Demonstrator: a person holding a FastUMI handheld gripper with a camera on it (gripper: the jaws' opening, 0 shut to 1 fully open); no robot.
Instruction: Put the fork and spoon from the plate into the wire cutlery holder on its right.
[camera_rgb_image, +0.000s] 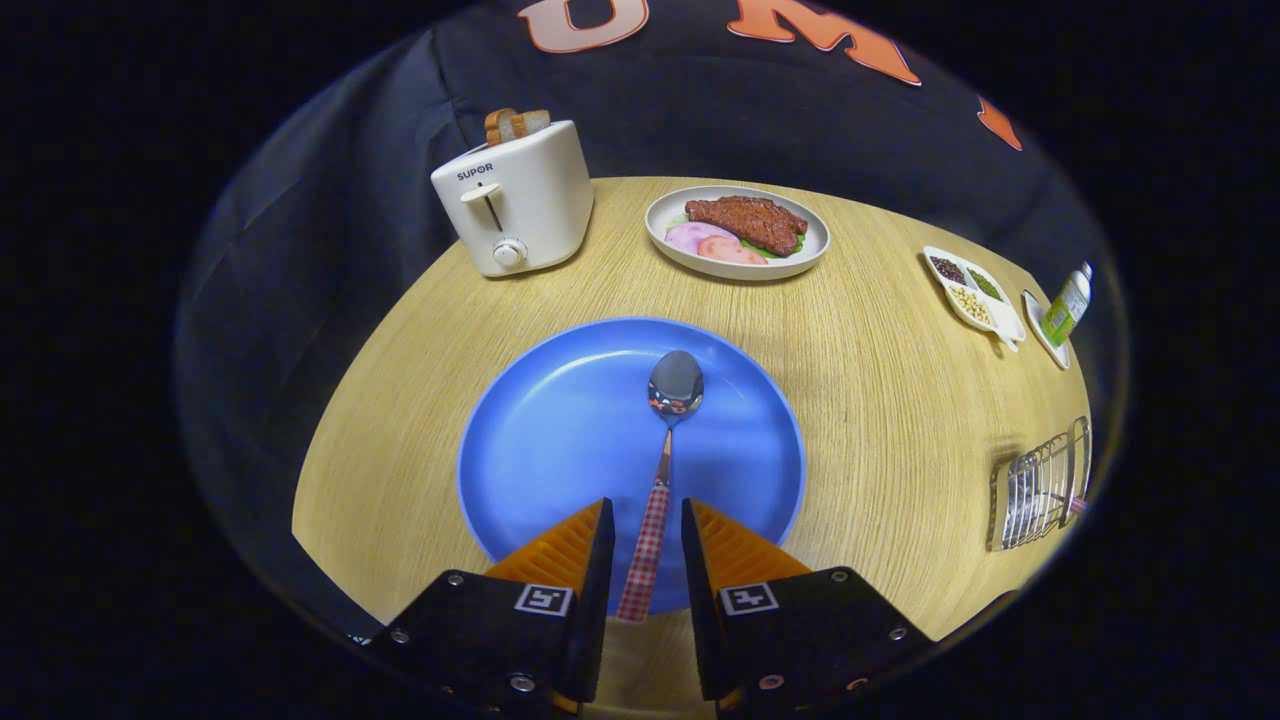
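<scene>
Jaws (645, 530) apart, straddling the spoon's (668, 440) checked handle without touching it, spoon lying on blue plate (540, 430) on tabletop (880, 400), wire cutlery holder (1040, 485) well off to the right.

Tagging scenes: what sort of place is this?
Likely a mock dining table in a recording booth: toaster with bread, plate of fake-looking steak, condiment tray. Tongs sit open around the spoon handle.
</scene>
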